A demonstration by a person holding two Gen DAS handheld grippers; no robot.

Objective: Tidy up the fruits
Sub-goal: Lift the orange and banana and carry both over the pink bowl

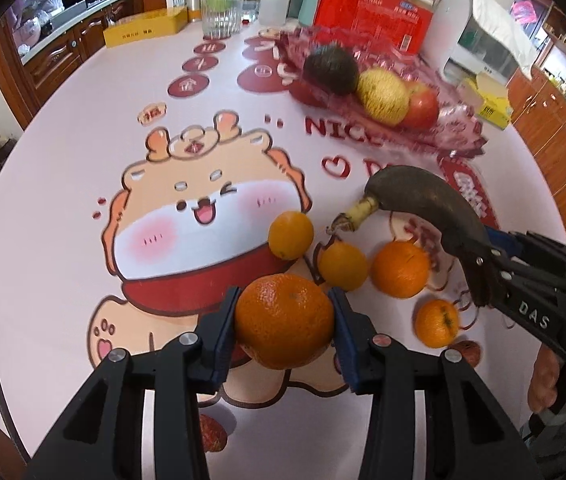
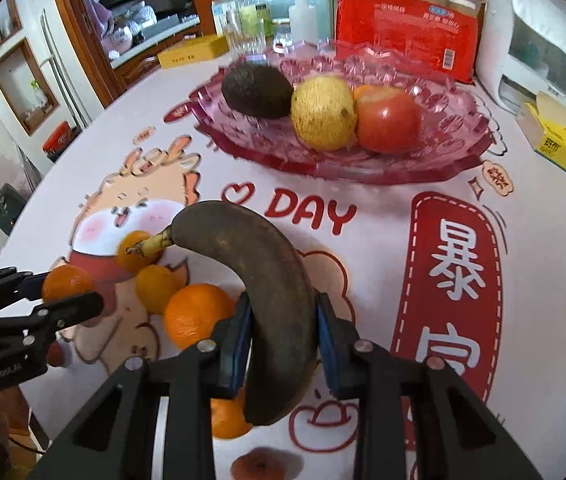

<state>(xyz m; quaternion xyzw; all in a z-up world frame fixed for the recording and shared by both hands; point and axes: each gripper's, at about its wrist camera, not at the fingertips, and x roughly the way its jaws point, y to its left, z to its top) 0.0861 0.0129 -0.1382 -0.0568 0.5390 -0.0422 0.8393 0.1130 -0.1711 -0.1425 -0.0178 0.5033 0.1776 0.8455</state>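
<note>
Right view only — perhaps orange behind apple

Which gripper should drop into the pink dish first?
Right, probably. Right gripper holds the banana facing the pink dish; left gripper, holding an orange, sits farther back.

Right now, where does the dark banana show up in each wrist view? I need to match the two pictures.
Left wrist view: the banana is right of centre, clamped at its far end by the right gripper, above the loose oranges.
Right wrist view: the banana is at bottom centre, arching up between that gripper's blue pads.
Shared landmark: the pink glass fruit dish holding the avocado, yellow fruit and apple.
</note>
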